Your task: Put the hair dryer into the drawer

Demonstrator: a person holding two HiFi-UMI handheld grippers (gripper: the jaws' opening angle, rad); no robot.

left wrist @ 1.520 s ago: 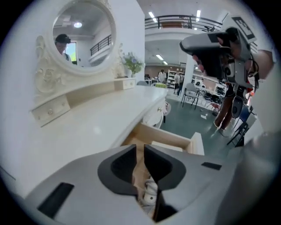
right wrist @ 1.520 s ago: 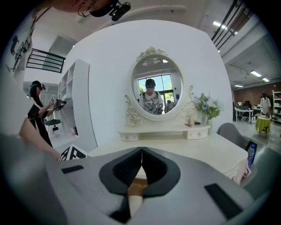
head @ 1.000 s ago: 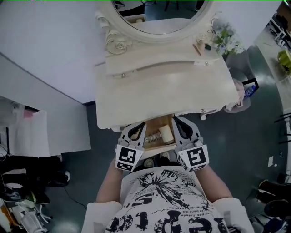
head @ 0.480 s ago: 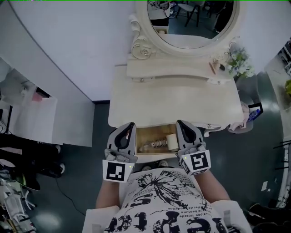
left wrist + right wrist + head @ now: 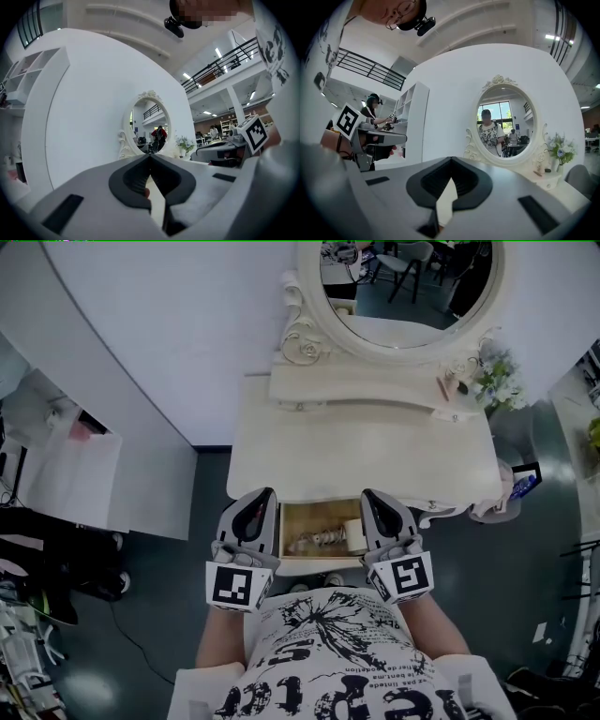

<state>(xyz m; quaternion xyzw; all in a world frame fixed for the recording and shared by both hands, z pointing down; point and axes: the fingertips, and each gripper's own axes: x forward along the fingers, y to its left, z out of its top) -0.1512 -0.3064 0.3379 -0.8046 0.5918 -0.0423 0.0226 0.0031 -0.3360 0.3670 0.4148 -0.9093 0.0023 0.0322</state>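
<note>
Head view: both tools have come up and out of the drawer (image 5: 287,521). A second ago they sat over it. Now the left gripper (image 5: 255,514) is just left of the drawer and the right gripper (image 5: 382,512) just right of it, and neither touches it. The drawer stands open under the table (image 5: 356,451) front. Inside lie a pale lumpy thing mid-drawer, which I take for the dryer (image 5: 314,540), and a cream roll (image 5: 354,535) at the drawer's right end. I can't tell whether the roll is part of the dryer. Behind the drawer, across the table, are the mirror (image 5: 403,287) and the flowers (image 5: 497,381), the flowers off to the right.

My read: the dryer is in and I've let go, so placing is done and likely only closing the drawer remains.

Left gripper view: my jaws are pressed together with nothing between them. The tool points level, above the drawer, at the mirror (image 5: 150,124).

Right gripper view: the jaws meet at the tips here too, and they're empty. The mirror (image 5: 504,124) is ahead and the flowers (image 5: 560,145) are to its right. The drawer is out of sight below.

Count:
- 2 grippers
- 1 open drawer
- 1 table
- 1 mirror
- 1 bunch of flowers
- 2 pale shapes in the drawer
</note>
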